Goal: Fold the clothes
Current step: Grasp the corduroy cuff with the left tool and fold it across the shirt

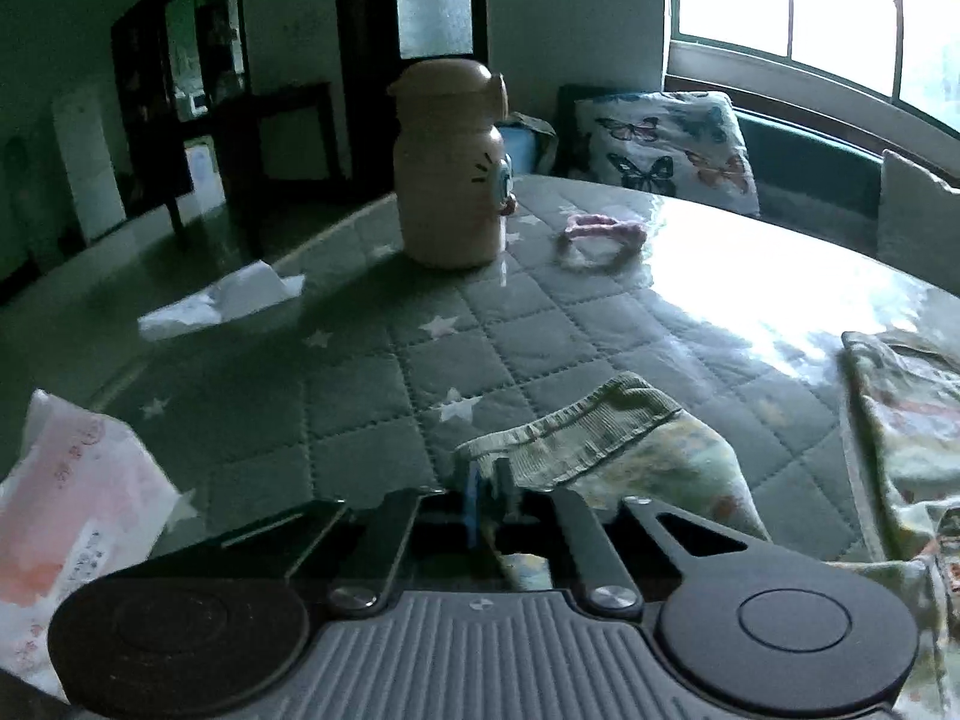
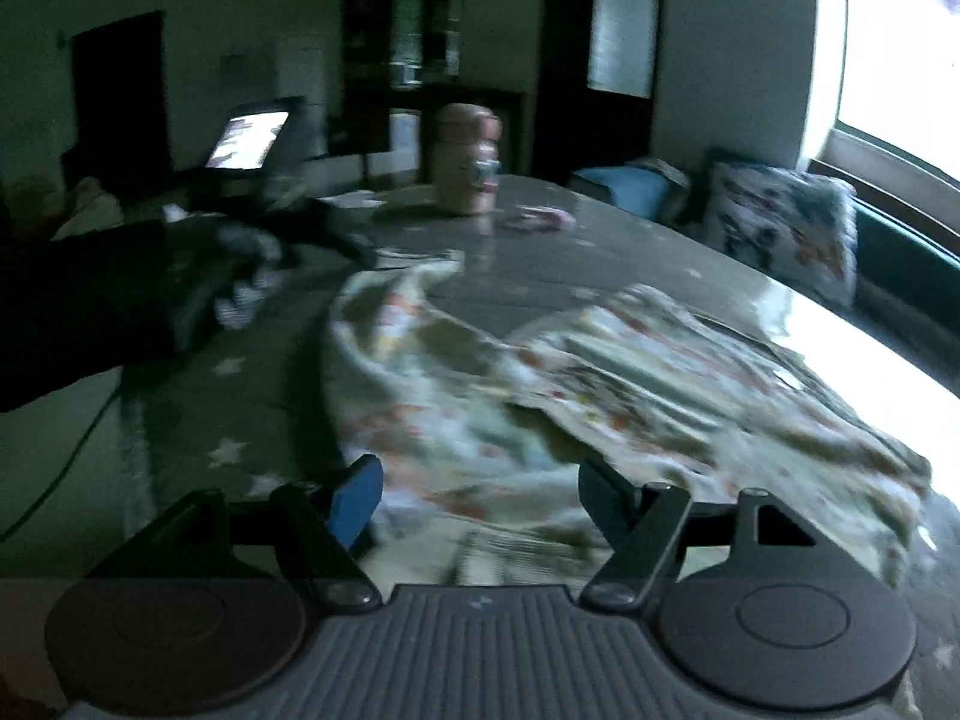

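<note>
Left gripper (image 1: 487,489): jaws narrow, clamped on the ribbed cuff (image 1: 576,426) of the printed garment (image 2: 540,372).
Right gripper (image 2: 480,492): jaws wide, holding nothing, garment edge lying between them.
Garment: spread rumpled on the quilted star-patterned table cover (image 1: 360,372).
Other items: tan bottle (image 1: 450,162) and pink hair band (image 1: 600,240) beyond, well apart from the garment.

A tan cat-faced plastic bottle (image 1: 451,165) stands near the quilted star-print table cover's (image 1: 372,384) far edge, a pink hair tie (image 1: 600,237) just beside it.
</note>
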Motion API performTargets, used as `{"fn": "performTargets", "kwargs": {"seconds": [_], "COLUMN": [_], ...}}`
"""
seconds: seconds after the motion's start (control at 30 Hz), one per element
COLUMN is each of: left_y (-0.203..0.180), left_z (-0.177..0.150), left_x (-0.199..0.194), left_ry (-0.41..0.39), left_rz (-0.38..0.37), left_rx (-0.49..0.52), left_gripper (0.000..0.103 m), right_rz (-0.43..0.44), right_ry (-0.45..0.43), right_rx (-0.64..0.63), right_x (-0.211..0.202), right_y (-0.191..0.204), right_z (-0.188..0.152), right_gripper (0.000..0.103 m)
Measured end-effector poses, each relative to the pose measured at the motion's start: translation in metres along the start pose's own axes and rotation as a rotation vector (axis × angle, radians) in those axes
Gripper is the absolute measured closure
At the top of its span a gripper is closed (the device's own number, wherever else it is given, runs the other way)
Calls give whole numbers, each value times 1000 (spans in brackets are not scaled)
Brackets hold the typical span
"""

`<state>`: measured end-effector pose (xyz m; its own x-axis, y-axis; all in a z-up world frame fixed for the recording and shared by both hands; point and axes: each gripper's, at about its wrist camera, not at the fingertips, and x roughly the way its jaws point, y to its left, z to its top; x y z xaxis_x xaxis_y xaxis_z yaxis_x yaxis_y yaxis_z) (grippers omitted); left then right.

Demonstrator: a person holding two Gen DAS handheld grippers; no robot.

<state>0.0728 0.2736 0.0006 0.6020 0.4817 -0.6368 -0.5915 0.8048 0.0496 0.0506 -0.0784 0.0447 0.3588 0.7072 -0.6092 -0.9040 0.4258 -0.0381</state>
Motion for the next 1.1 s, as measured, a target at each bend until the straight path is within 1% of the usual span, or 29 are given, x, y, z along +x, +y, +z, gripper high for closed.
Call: {"fn": "performTargets", "kwargs": {"seconds": [0.07, 0.2, 0.27, 0.4, 0.5, 0.57, 0.63, 0.7, 0.8, 0.93, 1.07, 1.1], "left_y": [6, 27, 33, 43, 50, 49, 41, 29, 4, -35, -71, -77], "left_z": [-4, -14, -18, -28, -34, -36, -35, -35, -36, -43, -60, -65], "left_x": [-6, -33, -36, -42, -47, -52, -61, -72, -82, -94, -105, -108], "left_ry": [-1, -39, -30, -12, 1, 0, -11, -16, -22, -32, -60, -67], "left_rz": [42, 114, 128, 156, 174, 151, 114, 50, -40, -162, -260, -270], "left_rx": [-34, -126, -135, -151, -163, -163, -135, -95, -16, 99, 229, 259], "left_gripper": [101, 101, 103, 103, 103, 103, 102, 101, 100, 100, 97, 97], "right_rz": [18, 38, 45, 54, 49, 52, 55, 56, 54, 52, 43, 42], "right_ry": [0, 18, 31, 68, 78, 72, 72, 86, 99, 89, 59, 51], "right_rx": [-23, -32, -21, 30, 50, 62, 67, 71, 70, 79, 82, 84], "right_x": [3, 11, 15, 20, 20, 15, 13, 13, 13, 7, -4, -6], "right_y": [11, 24, 26, 24, 24, 24, 26, 27, 30, 33, 35, 35], "right_z": [-1, -6, -10, -19, -24, -25, -27, -31, -36, -36, -32, -32], "right_gripper": [29, 29, 29, 29, 29, 29, 29, 29, 29, 29, 29, 29]}}
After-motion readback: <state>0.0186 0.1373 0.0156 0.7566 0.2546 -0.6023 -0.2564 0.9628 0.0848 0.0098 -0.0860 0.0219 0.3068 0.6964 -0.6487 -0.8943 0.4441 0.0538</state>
